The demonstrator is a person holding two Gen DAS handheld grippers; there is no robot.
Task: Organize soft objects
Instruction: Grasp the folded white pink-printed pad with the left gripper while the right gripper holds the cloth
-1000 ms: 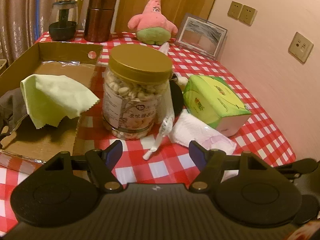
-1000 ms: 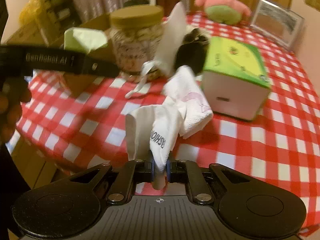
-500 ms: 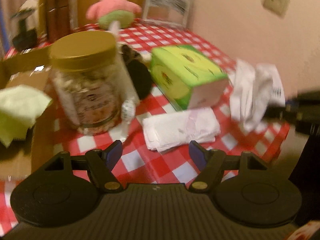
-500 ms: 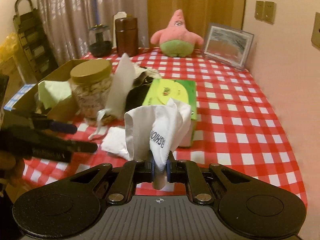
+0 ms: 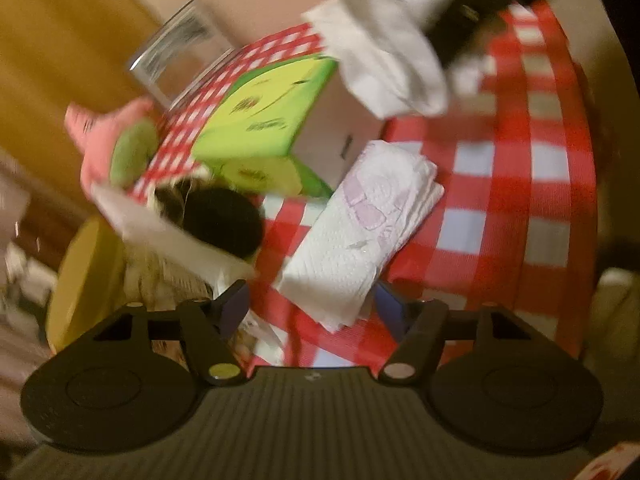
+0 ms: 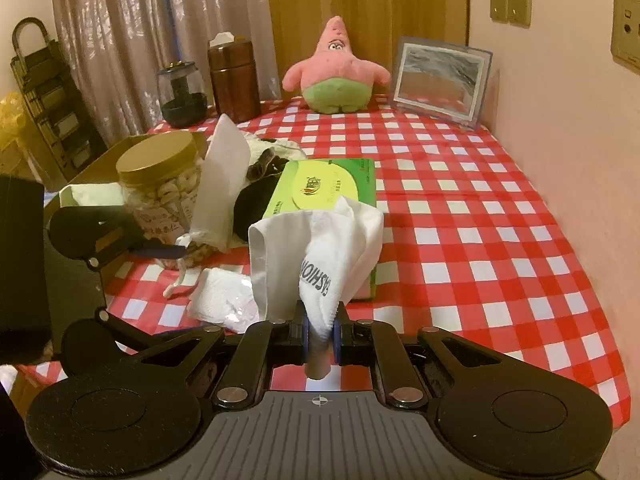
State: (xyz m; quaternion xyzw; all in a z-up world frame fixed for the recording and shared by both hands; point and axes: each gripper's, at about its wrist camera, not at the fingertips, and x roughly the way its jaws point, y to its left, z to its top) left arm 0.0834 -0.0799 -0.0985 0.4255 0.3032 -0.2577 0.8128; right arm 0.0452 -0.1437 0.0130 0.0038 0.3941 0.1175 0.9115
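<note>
The white sock with dark "FASHION" lettering (image 6: 320, 256) stands bunched at the lower centre of the right wrist view, its long axis running up the frame, its lower end pinched tight between the closed jaws of our right gripper (image 6: 320, 338). In the left wrist view, which is tilted and blurred, we see the same sock (image 5: 384, 52) at the upper right, lifted clear of the cloth. Our left gripper (image 5: 312, 306) has its jaws spread wide and holds nothing; the near end of the folded white paper towel (image 5: 360, 236) lies on the cloth between its fingers.

Behind the towel sits the green-topped tissue box (image 6: 328, 190), and left of it a dark soft bundle (image 6: 252, 204), a white drawstring pouch (image 6: 218, 184) and a clear jar with a gold lid (image 6: 160, 184), with an open cardboard box (image 6: 96, 164) beyond.

The red-and-white checked tablecloth (image 6: 460, 208) lies bare across the right half up to the pink wall (image 6: 560, 120). At the far edge we see a pink star-shaped plush toy (image 6: 336, 72) and a framed picture (image 6: 440, 80), backed by curtains (image 6: 120, 40).
</note>
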